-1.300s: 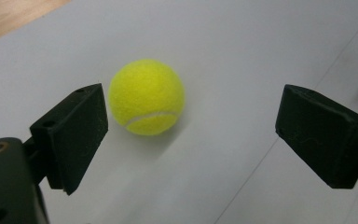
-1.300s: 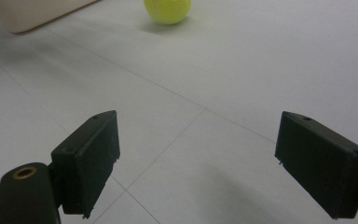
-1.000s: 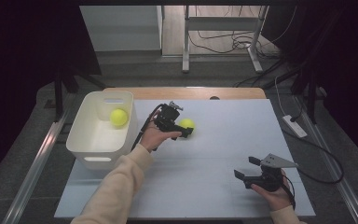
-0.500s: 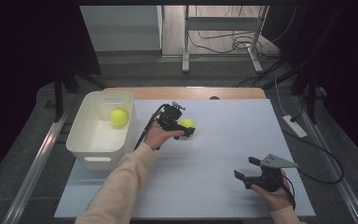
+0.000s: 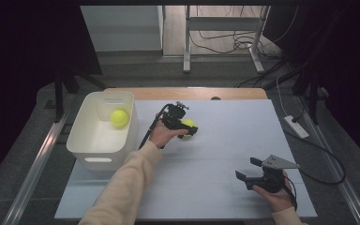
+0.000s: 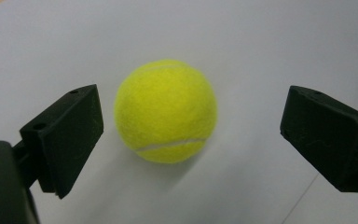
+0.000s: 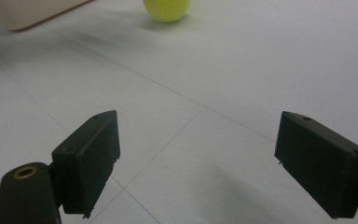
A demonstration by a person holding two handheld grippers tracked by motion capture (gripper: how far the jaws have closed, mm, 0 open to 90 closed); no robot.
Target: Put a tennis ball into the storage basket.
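Note:
A yellow tennis ball [image 5: 190, 123] lies on the white mat [image 5: 225, 140] near the middle of the table. My left gripper [image 5: 188, 131] is lowered around it. In the left gripper view the ball [image 6: 165, 111] sits between the jaws of the left gripper [image 6: 191, 116], nearer the left jaw and touching neither. Those jaws have just been opening and stand open. A second tennis ball [image 5: 119, 117] rests inside the white bin [image 5: 86, 140] at the left. My right gripper [image 5: 249, 168] hovers open over the mat's near right; between the jaws of the right gripper [image 7: 198, 140] there is nothing.
The right gripper view shows the loose ball [image 7: 166, 9] far ahead and a corner of the bin [image 7: 28, 14]. A white power strip [image 5: 296, 126] lies off the table's right edge. Bare wood [image 5: 192, 93] runs along the table's far edge. Metal rails flank the table.
My left gripper has edged a little right and down over the ball. The ball and my right gripper have kept still.

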